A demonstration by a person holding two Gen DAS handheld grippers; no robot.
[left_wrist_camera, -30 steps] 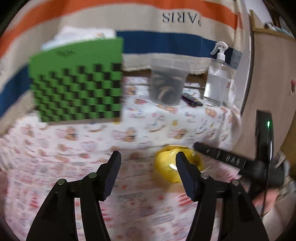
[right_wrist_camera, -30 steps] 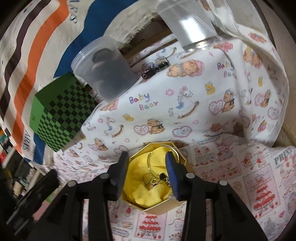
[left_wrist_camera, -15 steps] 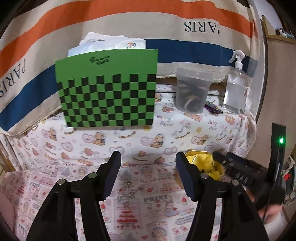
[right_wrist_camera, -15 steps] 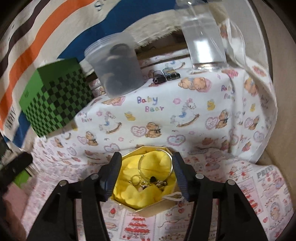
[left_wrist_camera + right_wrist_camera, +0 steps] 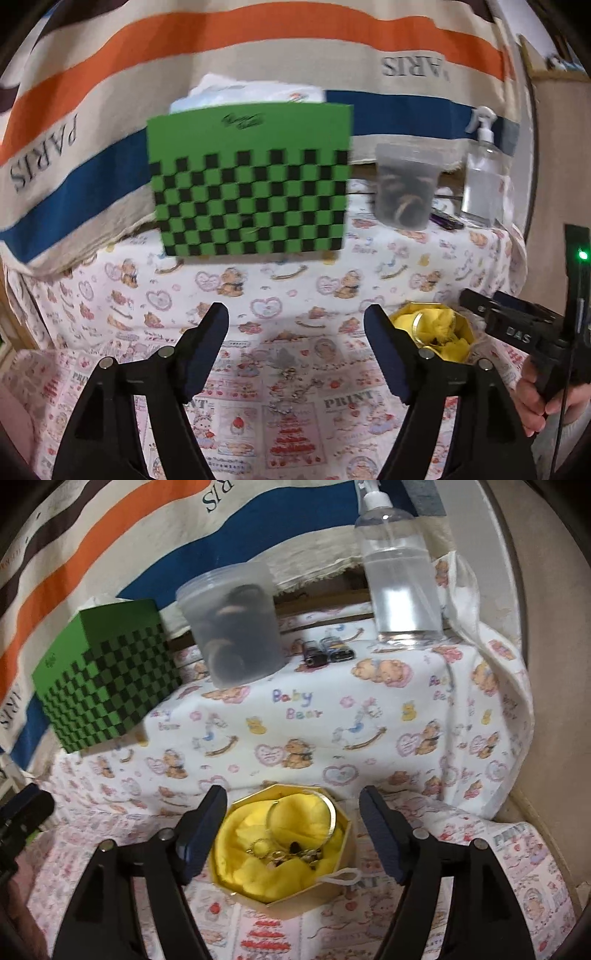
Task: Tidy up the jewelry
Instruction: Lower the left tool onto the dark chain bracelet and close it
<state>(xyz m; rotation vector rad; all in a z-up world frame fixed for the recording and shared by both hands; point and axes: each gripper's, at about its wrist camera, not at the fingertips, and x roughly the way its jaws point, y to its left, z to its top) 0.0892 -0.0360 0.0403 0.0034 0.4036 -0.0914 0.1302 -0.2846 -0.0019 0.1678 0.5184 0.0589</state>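
A gold octagonal jewelry box lined with yellow cloth sits on the patterned cloth. A gold bangle and small chain pieces lie inside it. My right gripper is open and empty, its fingers standing either side of the box, above it. The box also shows in the left wrist view, at right. My left gripper is open and empty above the cloth. A thin silver chain lies on the cloth just ahead of it, hard to make out.
A green checkered box stands at the back left. A clear tub, two lighters and a spray bottle stand at the back. The table edge drops off at right.
My right gripper has opened wider and pulled back a little from the box. My left gripper has swung left and back, so the green box now sits centre and the jewelry box at right.
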